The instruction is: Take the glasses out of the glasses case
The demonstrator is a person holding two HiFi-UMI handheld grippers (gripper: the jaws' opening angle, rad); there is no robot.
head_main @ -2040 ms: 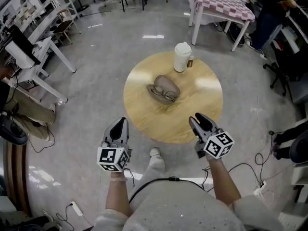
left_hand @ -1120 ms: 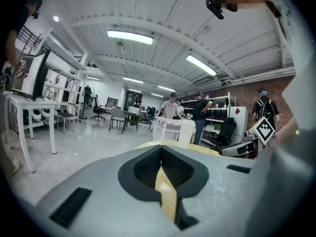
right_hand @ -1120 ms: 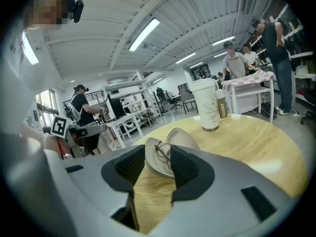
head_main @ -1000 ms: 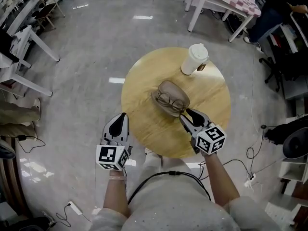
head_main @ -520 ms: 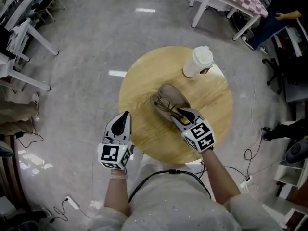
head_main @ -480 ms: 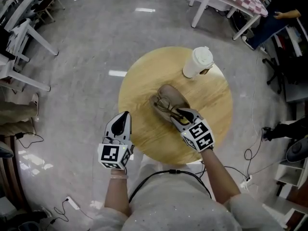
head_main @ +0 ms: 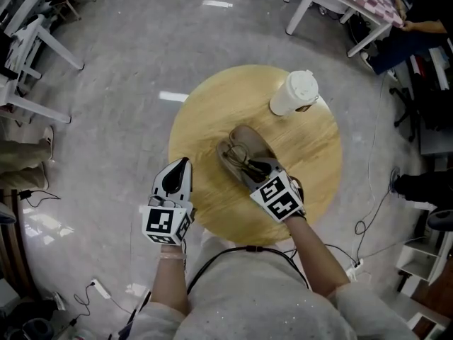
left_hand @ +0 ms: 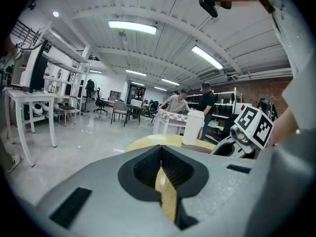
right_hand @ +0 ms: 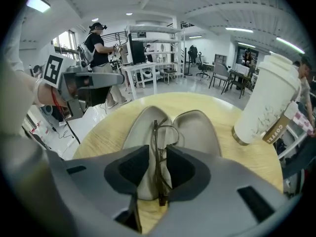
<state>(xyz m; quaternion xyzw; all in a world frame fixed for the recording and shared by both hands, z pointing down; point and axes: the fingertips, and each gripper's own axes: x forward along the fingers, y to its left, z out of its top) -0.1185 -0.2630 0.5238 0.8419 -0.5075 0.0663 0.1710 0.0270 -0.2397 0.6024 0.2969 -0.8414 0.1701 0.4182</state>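
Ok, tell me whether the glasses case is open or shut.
Open: the glasses case lies with both halves spread flat, the glasses showing inside.

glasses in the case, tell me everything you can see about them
The glasses are a thin, dark wire-framed pair with rounded clear lenses, seemingly folded. They lie in the open grey clamshell case on the round wooden table, and appear nearly edge-on in the right gripper view. The right gripper straddles them, its jaws closing with the frame between the pads; a gap shows beside the frame, so they do not look clamped yet.
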